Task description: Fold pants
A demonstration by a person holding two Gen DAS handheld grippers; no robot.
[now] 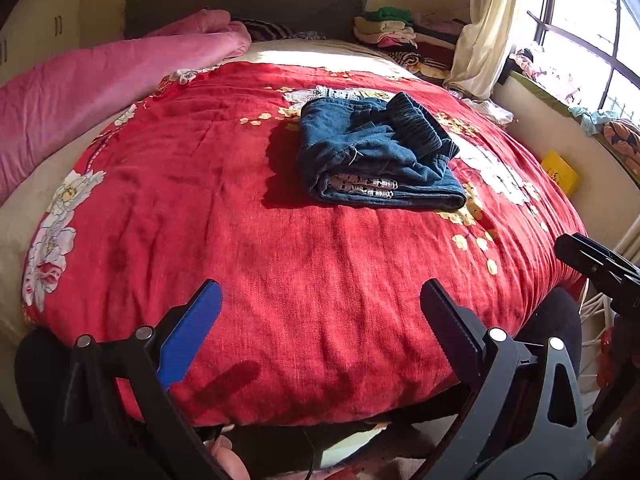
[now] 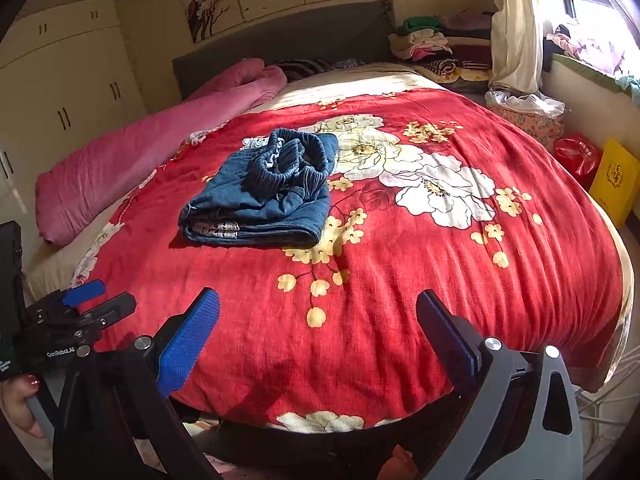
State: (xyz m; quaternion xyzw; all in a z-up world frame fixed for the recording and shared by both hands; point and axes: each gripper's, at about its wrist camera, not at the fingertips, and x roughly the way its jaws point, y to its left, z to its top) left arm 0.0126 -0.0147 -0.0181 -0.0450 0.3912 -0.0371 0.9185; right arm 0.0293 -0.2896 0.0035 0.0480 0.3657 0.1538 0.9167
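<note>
Pants: the dark blue denim pants (image 1: 376,152) lie as a compact folded bundle on my red floral bedspread (image 1: 280,280), at about 12 o'clock from my left tool and 11 o'clock from my right, well apart from both.
Left gripper (image 1: 320,320): jaws spread wide, holding nothing, hovering over the near edge of the bed.
Right gripper (image 2: 318,326): equally wide open, empty, also at the near edge.
Step in hand: I judge the fold nearly done; the ribbed elastic waistband (image 2: 288,160) sits bunched on top, so I would press it flat and square the edges, pinching only the top layer.
Around: a rolled pink blanket (image 2: 160,148) at 10 o'clock, a stack of folded clothes (image 2: 436,46) at 1 o'clock, a yellow bag (image 2: 614,180) by the window side.
In the way: nothing lies between my tools and the bundle.
</note>
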